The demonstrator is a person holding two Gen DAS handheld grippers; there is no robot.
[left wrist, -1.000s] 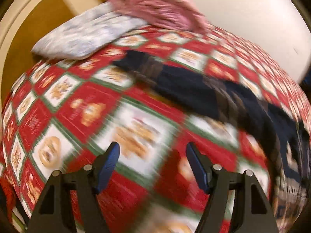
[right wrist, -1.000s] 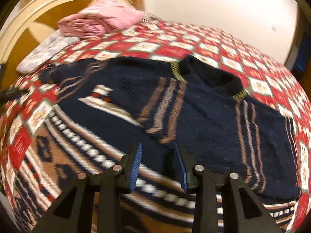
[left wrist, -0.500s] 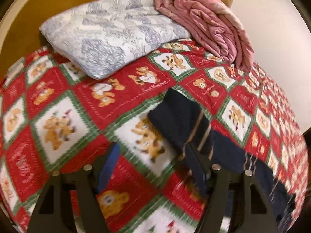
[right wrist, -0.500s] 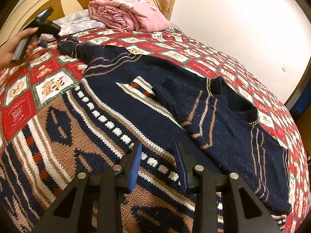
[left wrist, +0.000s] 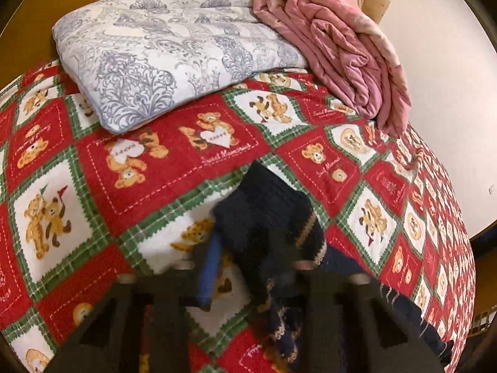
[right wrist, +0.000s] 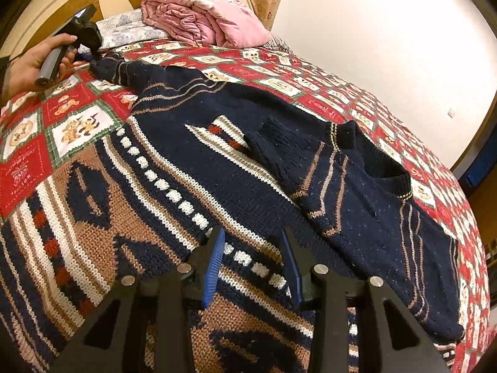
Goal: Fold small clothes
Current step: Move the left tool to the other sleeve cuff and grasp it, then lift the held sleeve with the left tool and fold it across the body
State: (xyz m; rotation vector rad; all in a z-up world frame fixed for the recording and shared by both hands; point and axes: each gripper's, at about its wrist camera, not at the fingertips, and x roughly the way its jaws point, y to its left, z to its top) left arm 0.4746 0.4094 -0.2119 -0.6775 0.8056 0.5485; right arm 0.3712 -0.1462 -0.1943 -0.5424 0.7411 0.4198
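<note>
We have the knit sweater (right wrist: 248,168) lying flat on the bed's teddy-bear quilt (left wrist: 174,161), its body spread wide, the neck toward the wall side and one sleeve already laid across the chest. The other sleeve runs out toward the headboard end, and its cuff (left wrist: 264,217) is where our left gripper (left wrist: 248,267) works. In the left wrist view the dark cuff sits between the jaws; they look closed in around it, but the frame is blurred there, so we cannot tell whether the cloth is actually pinched. Seen from the right wrist view, our left hand (right wrist: 34,65) holds that gripper right at the sleeve's end.

Our right gripper (right wrist: 251,264) hovers over the sweater's patterned lower body, jaws parted partway and holding nothing.

Beyond the cuff, a grey-patterned pillow (left wrist: 161,52) and a folded pink blanket (left wrist: 338,49) rest near the headboard, clear of the sweater.

We judge the step in hand to be the sleeve fold: securing this cuff. Next, the sleeve wants lifting and carrying inward across the chest, beside the first one, without dragging the body out of square.
</note>
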